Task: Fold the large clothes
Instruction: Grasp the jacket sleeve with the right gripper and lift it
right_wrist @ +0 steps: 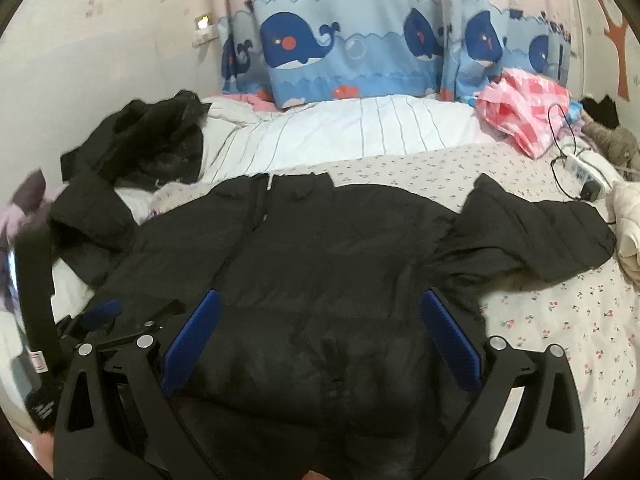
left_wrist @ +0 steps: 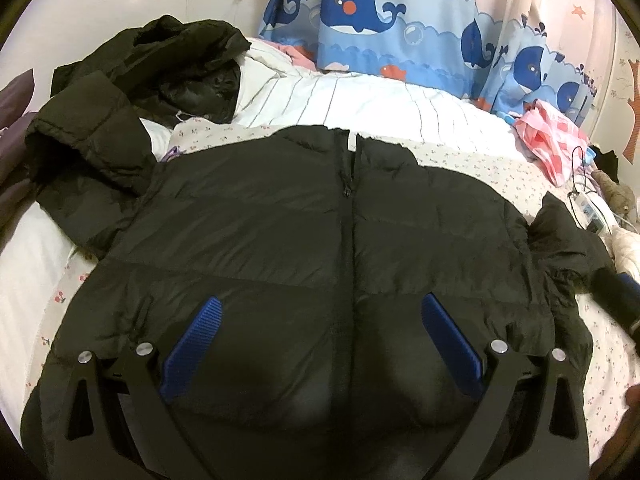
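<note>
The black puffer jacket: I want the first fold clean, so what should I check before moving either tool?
1. Black puffer jacket lies front up on the bed, zip closed: ok.
2. Left tool open, nothing between its fingers: ok.
3. Right tool open, nothing held: ok.
4. Right sleeve spread out flat to the side: ok.
5. Left sleeve bunched beside another dark garment: not ok.
6. Bottom hem flat: cannot tell, hidden under the tools.
</note>
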`<state>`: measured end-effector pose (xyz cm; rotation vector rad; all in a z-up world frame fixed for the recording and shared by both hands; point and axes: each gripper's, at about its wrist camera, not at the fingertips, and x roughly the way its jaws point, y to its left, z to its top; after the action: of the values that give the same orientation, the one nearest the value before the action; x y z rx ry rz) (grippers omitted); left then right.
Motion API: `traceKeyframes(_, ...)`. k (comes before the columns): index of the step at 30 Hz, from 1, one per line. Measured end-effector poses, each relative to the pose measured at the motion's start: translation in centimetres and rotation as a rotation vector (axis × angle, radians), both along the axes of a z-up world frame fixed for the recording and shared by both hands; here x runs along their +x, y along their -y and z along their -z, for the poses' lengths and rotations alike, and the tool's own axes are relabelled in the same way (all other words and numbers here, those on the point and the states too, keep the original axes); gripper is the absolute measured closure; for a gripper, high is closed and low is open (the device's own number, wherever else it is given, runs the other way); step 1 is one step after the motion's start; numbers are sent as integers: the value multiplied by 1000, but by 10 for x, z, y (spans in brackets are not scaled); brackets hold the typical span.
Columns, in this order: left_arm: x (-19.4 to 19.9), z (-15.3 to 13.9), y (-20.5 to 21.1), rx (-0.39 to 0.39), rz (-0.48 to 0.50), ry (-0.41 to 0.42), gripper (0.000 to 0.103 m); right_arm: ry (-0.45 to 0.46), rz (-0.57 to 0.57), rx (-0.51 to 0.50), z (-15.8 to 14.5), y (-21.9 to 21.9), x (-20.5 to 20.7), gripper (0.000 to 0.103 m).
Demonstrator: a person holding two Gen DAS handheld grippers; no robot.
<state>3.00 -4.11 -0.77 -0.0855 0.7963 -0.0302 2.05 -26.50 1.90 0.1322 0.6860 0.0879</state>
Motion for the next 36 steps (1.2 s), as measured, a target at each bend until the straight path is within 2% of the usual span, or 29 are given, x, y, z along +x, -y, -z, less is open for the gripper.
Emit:
traceKeyframes(2,2,0,-2,-10,-5,0,7,-61,-12,0,2,18,9,6)
traceKeyframes(4,4,1,-3,-13,-8,-8,7,-147,-22,-56,15,38,16,6)
traceKeyframes(6,7,4,-4,-14,-12,-16,7,-188,-29,-92,28,63,13,6)
traceKeyframes(9,8,5,-4,-15,-17,-20,7,-193,11,-104,39,113,5,6)
traceKeyframes(11,7,7,-3,-11,-14,-23,7,-194,91,-88,45,159,5,6)
traceKeyframes(13,8,9,-1,-1,-9,-30,7,-212,235,8,55,224,8,6)
traceKeyframes(15,8,11,1,6,-6,-35,7,-213,376,167,69,287,10,6)
traceKeyframes(16,9,12,2,11,-3,-38,7,-208,416,235,76,309,11,6)
traceKeyframes(17,9,13,2,14,-1,-40,7,-191,460,349,88,341,12,6)
traceKeyframes(19,9,15,4,21,2,-45,7,-199,519,483,109,378,15,6)
traceKeyframes(21,10,17,5,28,3,-52,7,-198,548,571,127,400,24,6)
traceKeyframes(24,11,19,5,35,3,-60,7,-136,587,655,140,422,35,6)
traceKeyframes(26,11,19,5,35,2,-61,7,-103,597,671,141,428,47,6)
traceKeyframes(32,13,23,6,32,2,-76,7,-61,607,584,141,440,93,6)
traceKeyframes(33,13,23,6,32,2,-77,7,-43,612,555,139,438,99,9)
traceKeyframes(34,13,24,6,32,2,-77,7,-48,616,518,139,438,105,36)
traceKeyframes(35,13,24,6,33,2,-77,7,-69,608,480,138,436,110,57)
traceKeyframes(36,13,24,6,31,2,-76,7,-86,581,454,136,434,116,85)
